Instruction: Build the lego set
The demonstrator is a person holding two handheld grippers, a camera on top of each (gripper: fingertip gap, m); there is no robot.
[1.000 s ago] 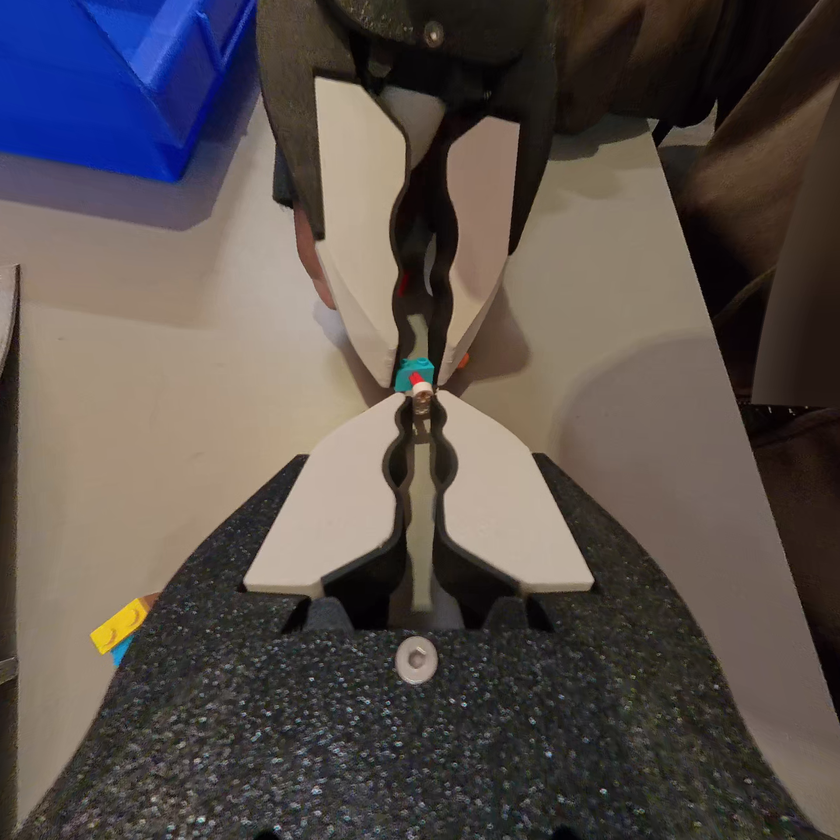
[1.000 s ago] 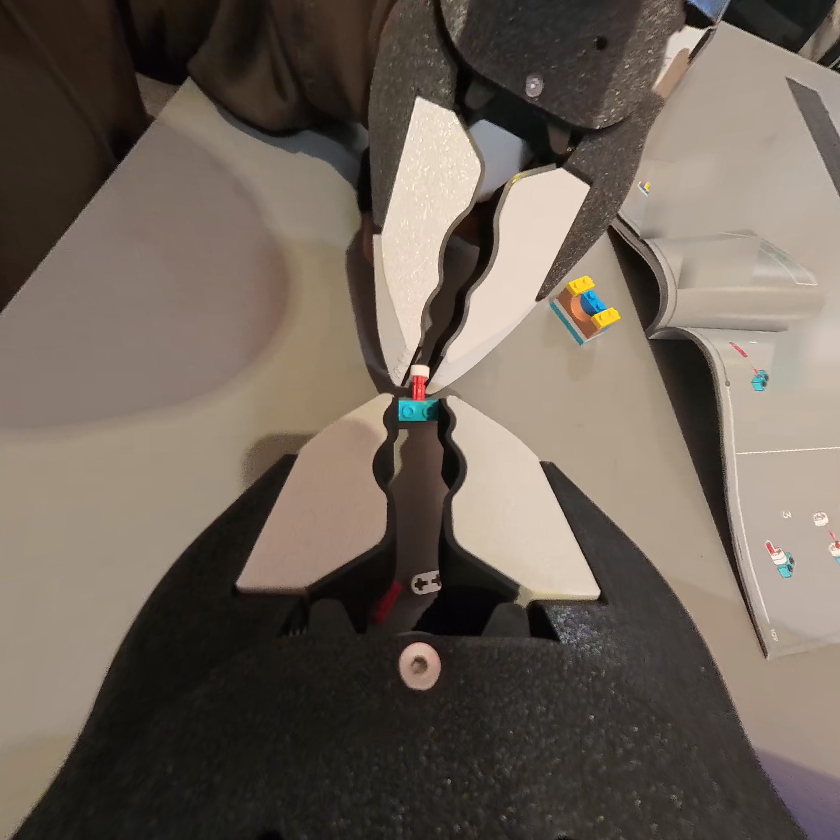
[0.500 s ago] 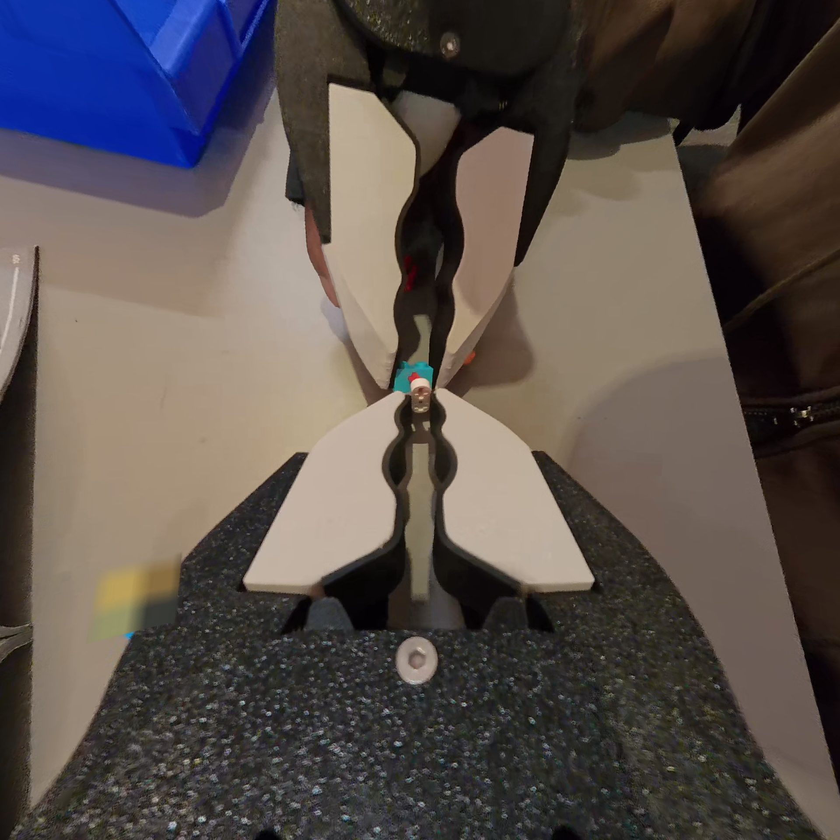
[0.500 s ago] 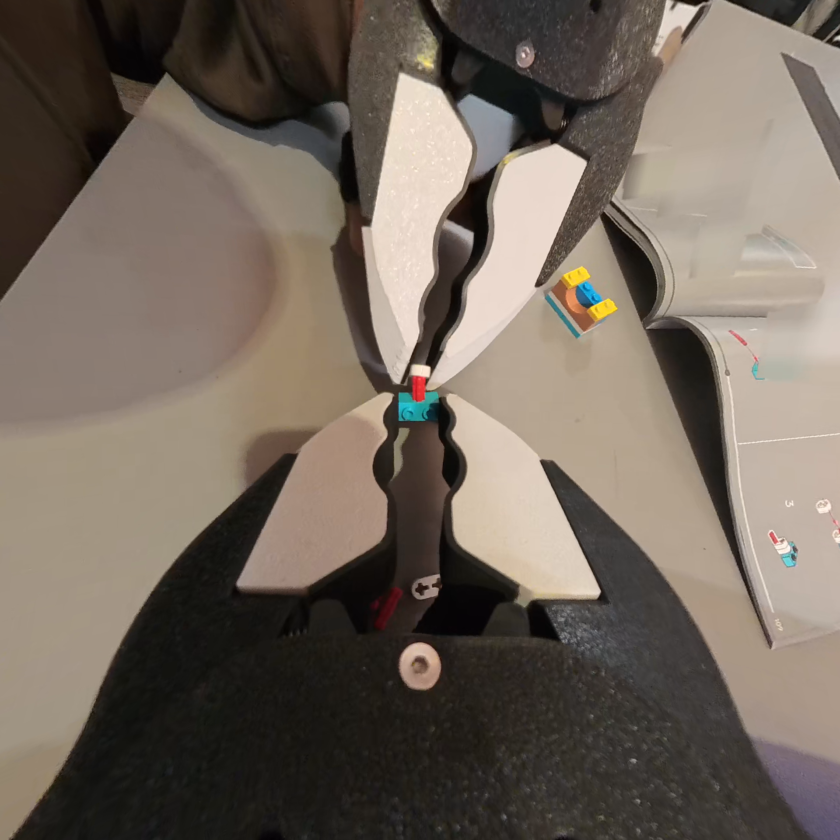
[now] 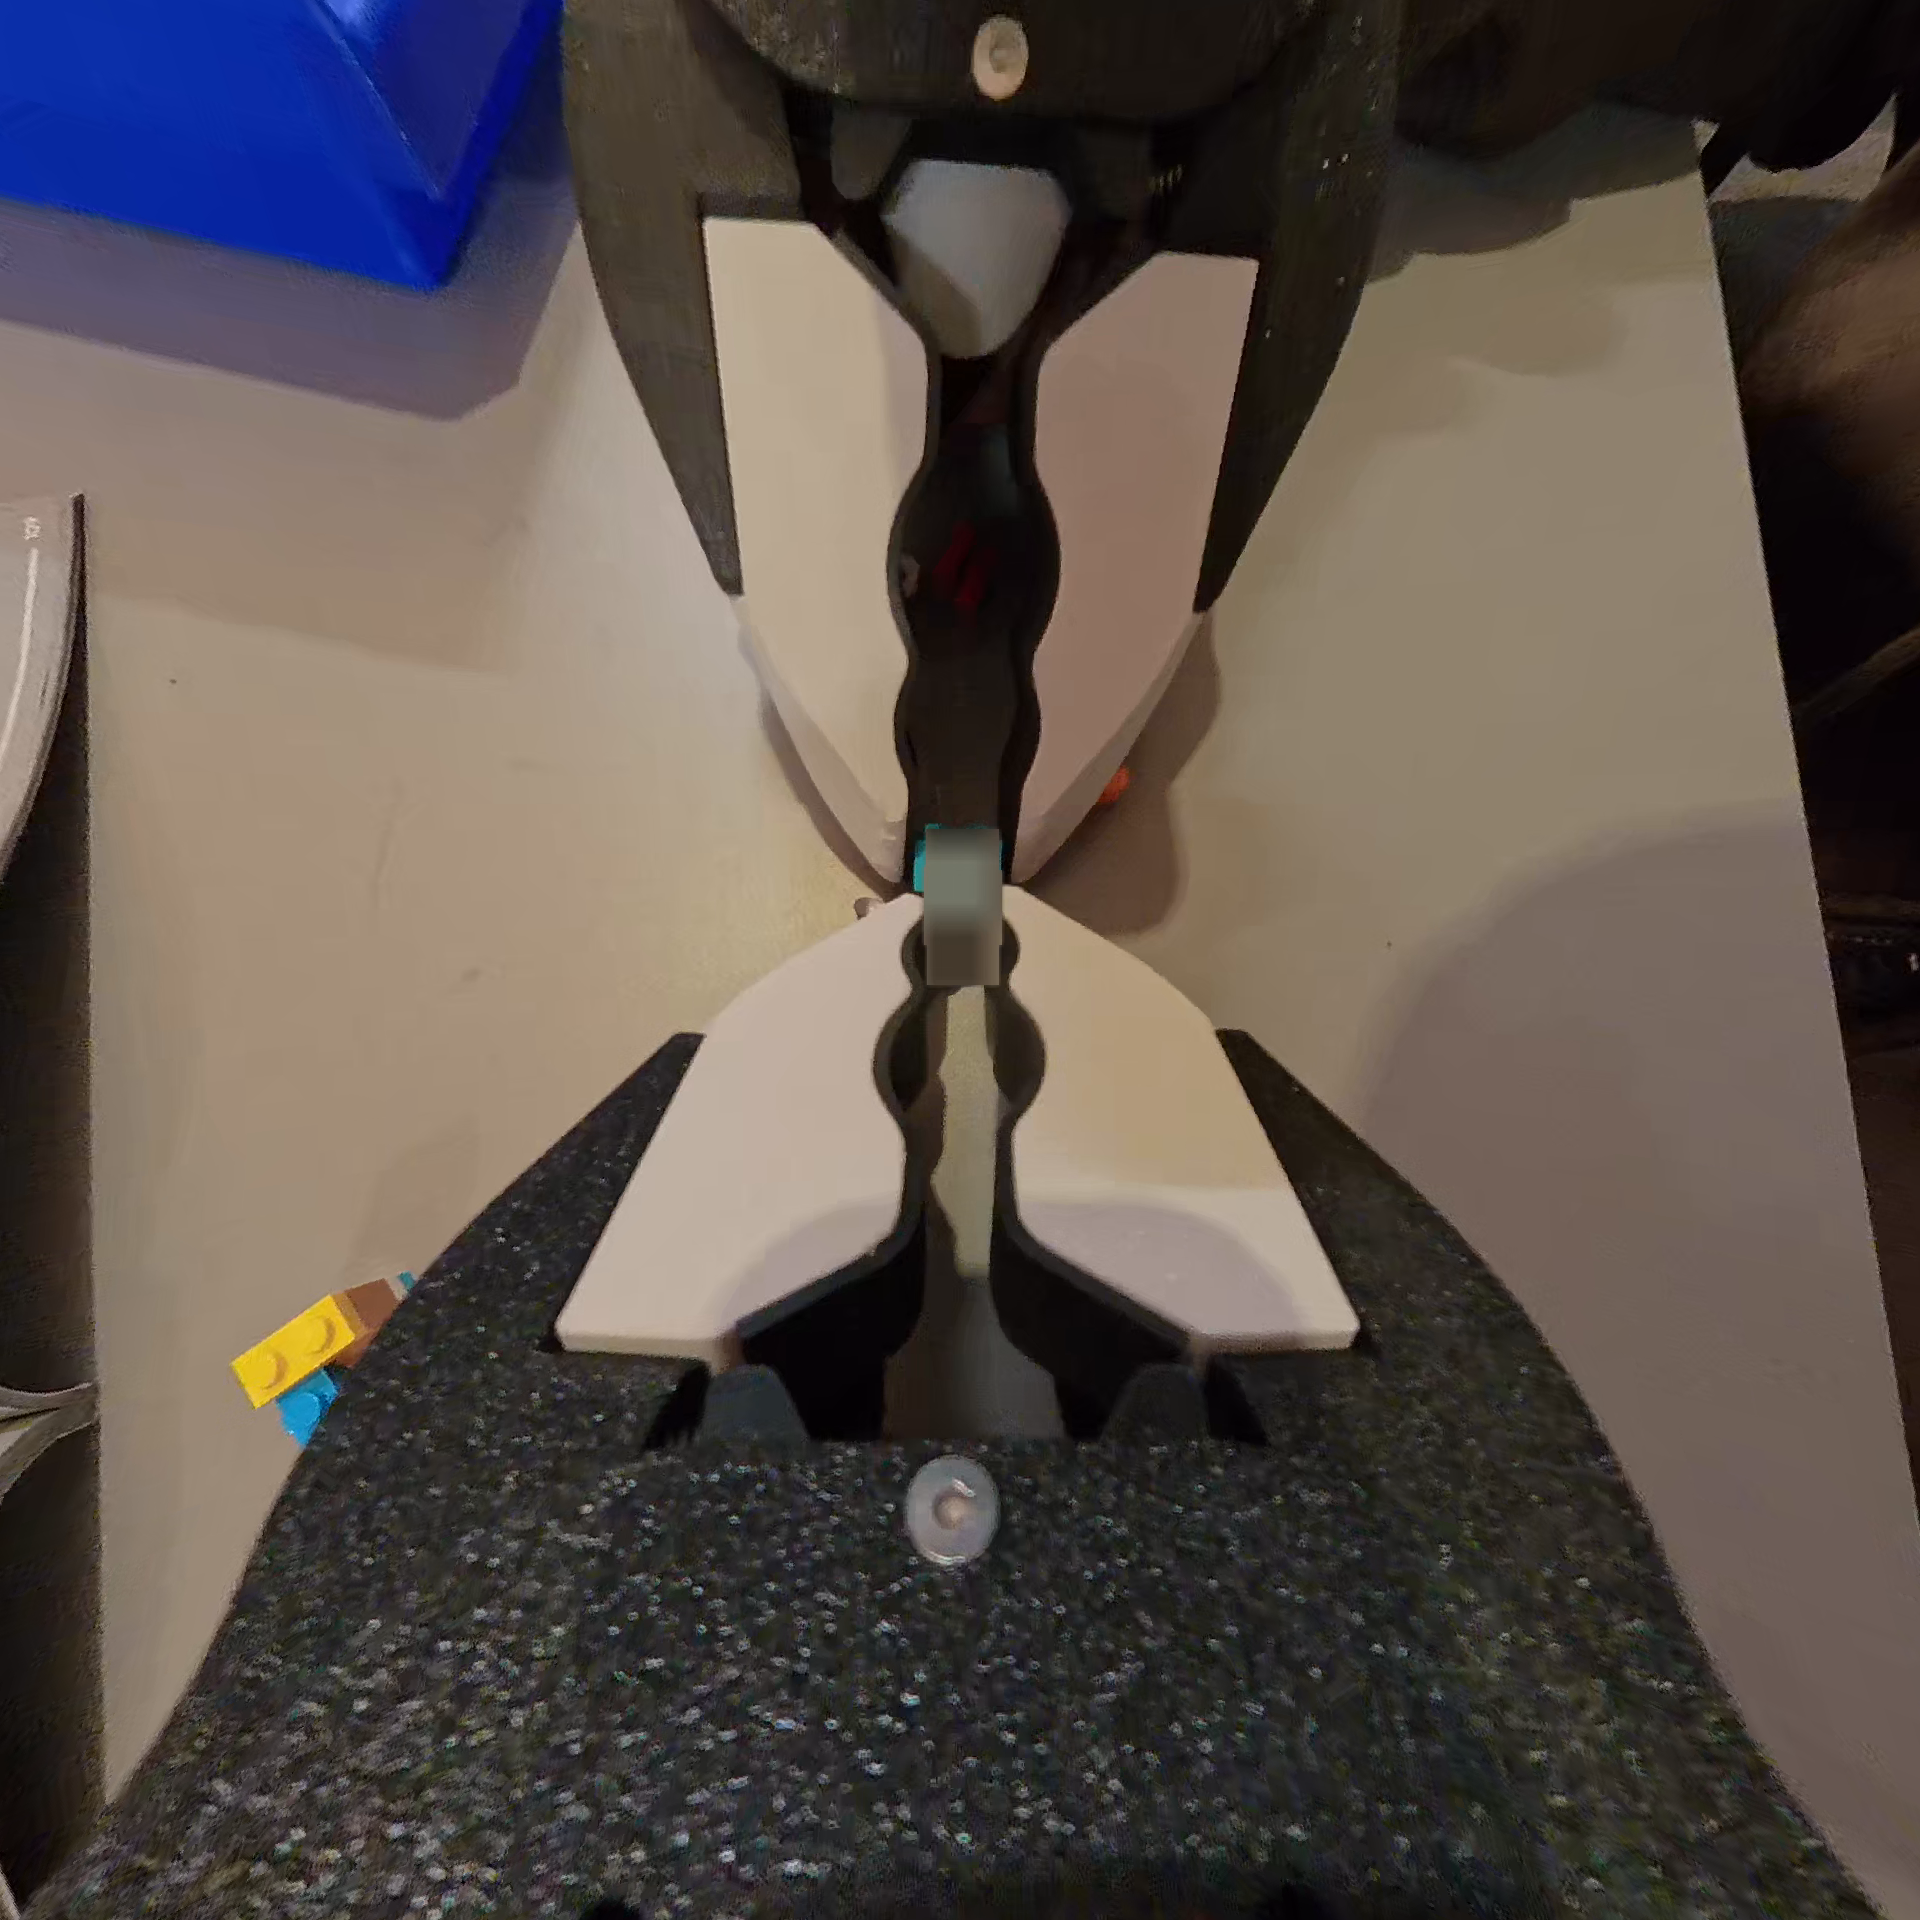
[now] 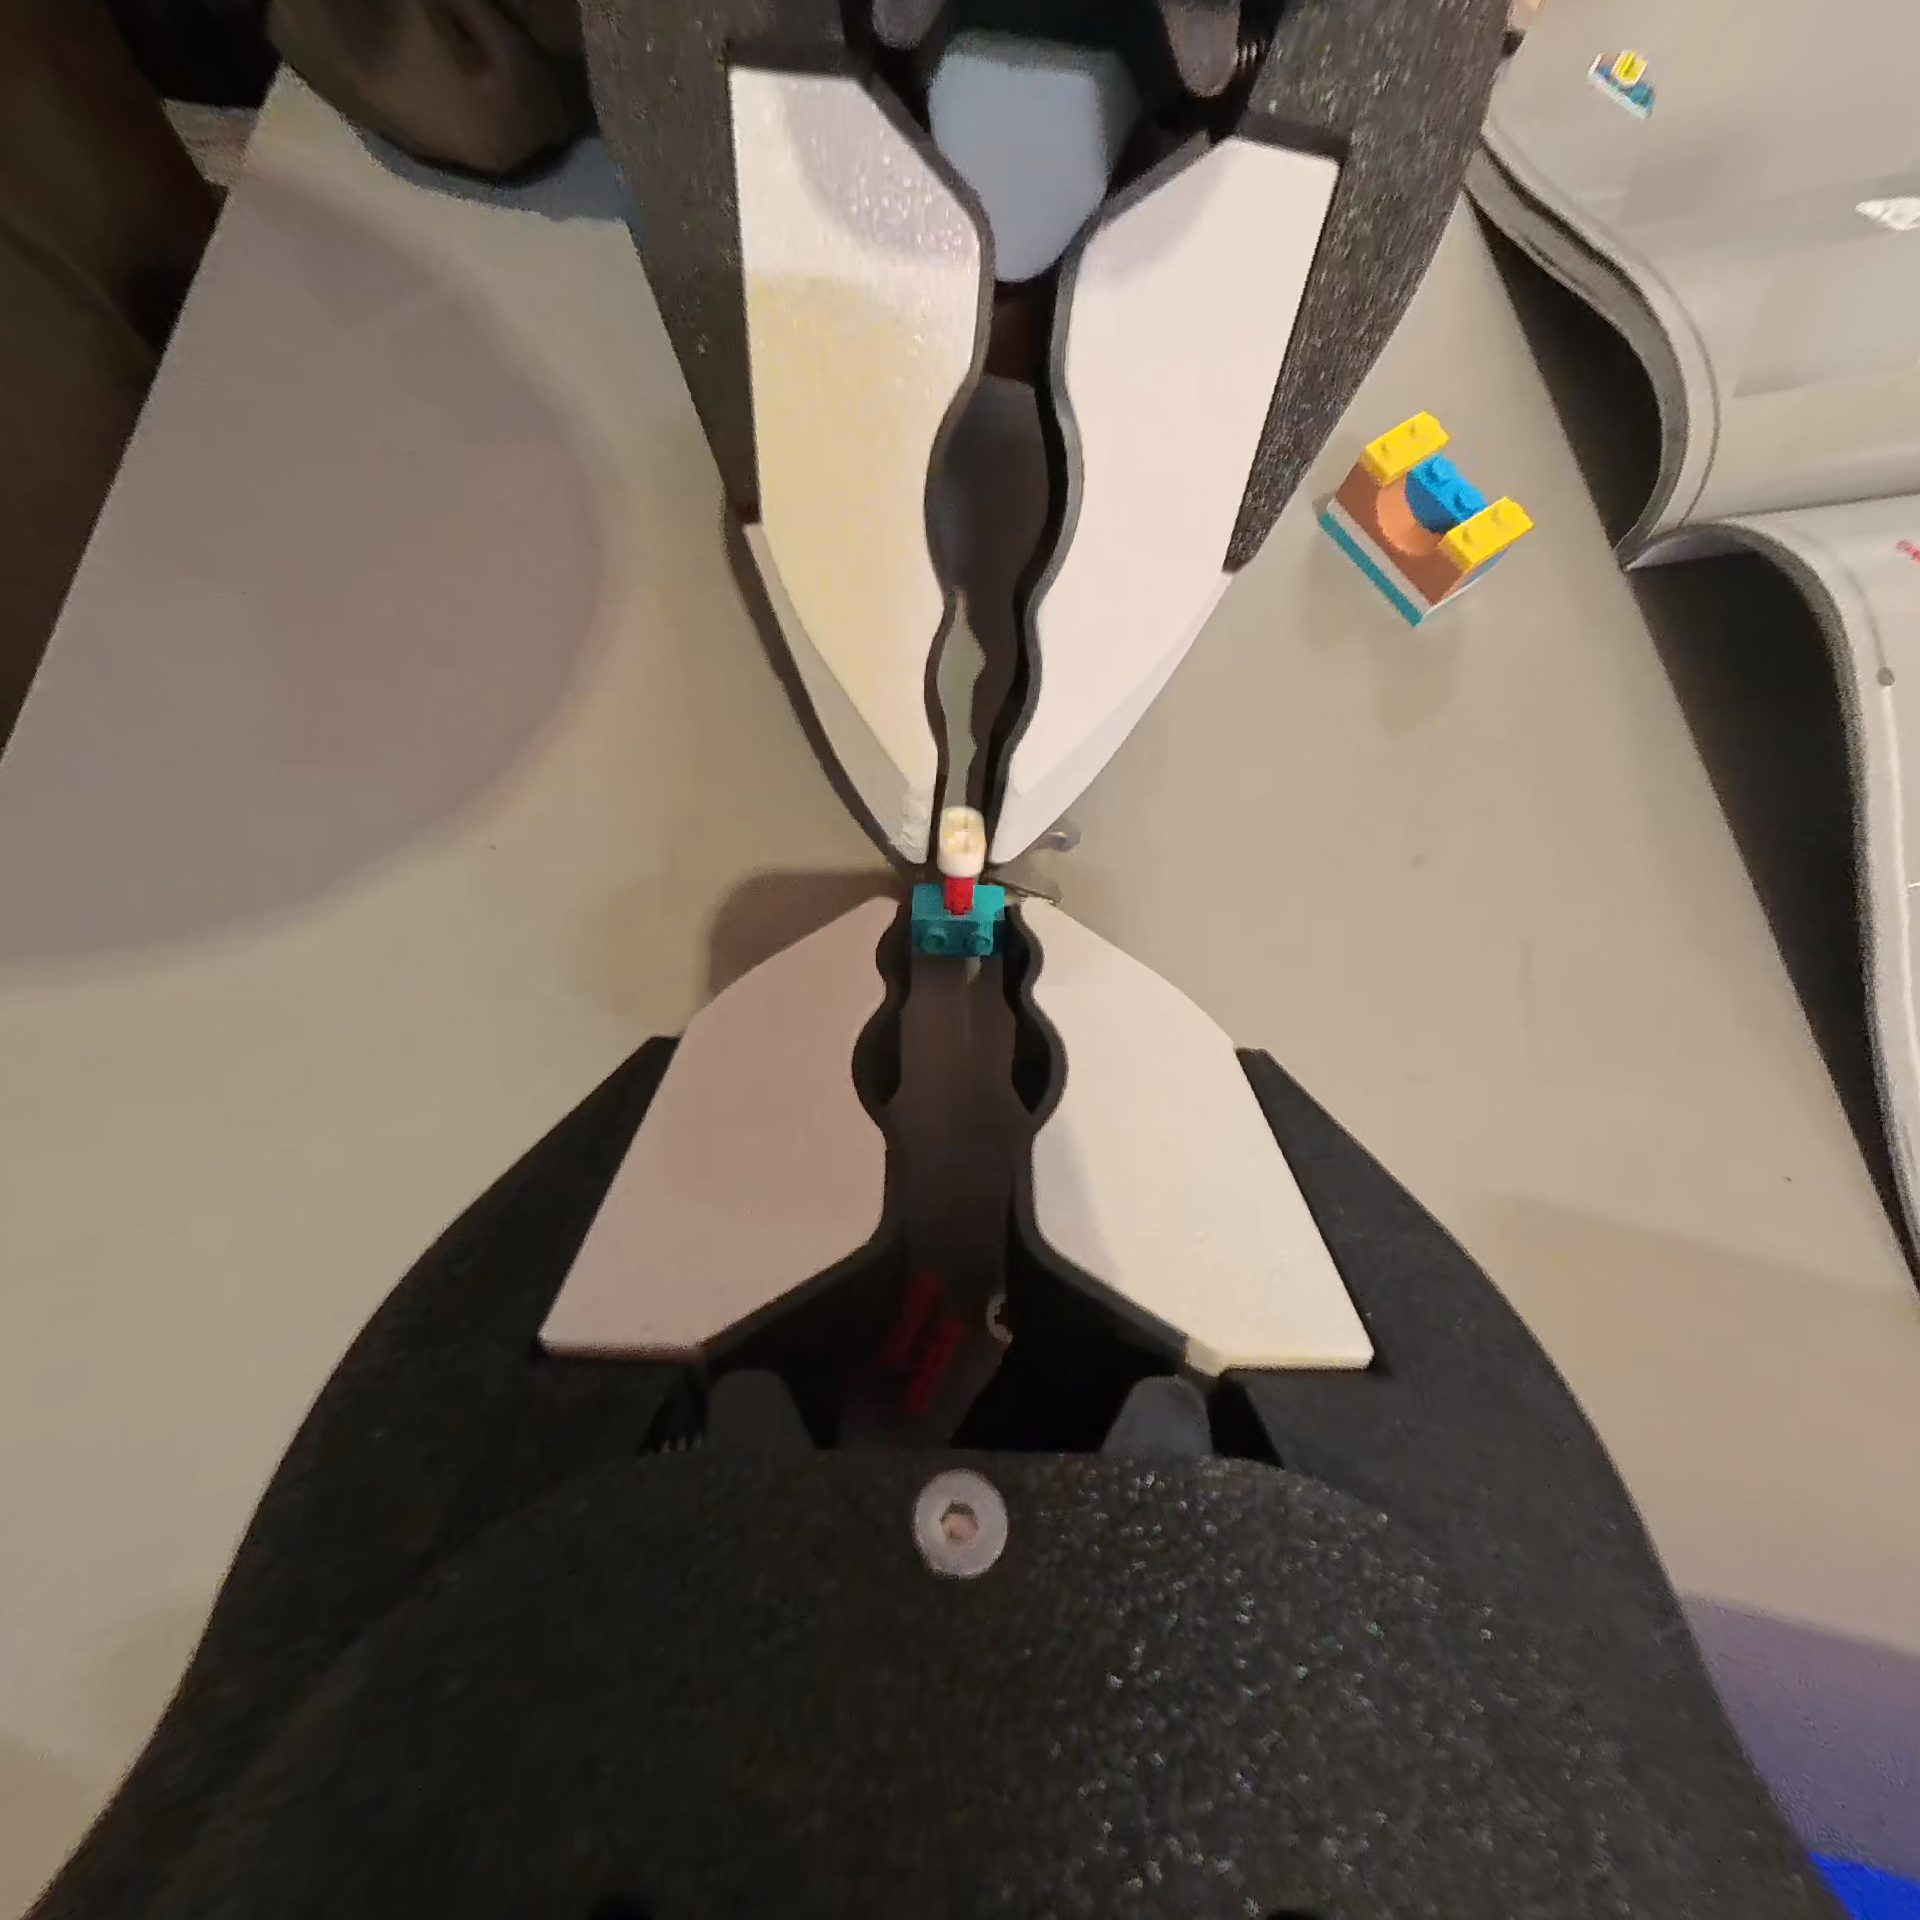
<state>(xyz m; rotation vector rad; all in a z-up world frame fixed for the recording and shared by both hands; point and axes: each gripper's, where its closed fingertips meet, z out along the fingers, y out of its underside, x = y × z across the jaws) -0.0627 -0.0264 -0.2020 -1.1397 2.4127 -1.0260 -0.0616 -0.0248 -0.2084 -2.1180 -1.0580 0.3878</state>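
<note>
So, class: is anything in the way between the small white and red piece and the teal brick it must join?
Nothing visible. The left claw grips the white and red piece, whose red end already meets the teal brick held in the right claw. The finished small build sits apart on the table.

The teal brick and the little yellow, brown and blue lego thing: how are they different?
The teal brick is a single piece, while the small lego build is several pieces stacked in yellow, brown, blue and white. The teal brick is pinched between the right gripper fingertips; the small lego build sits untouched on the table. Both show studs.
</note>
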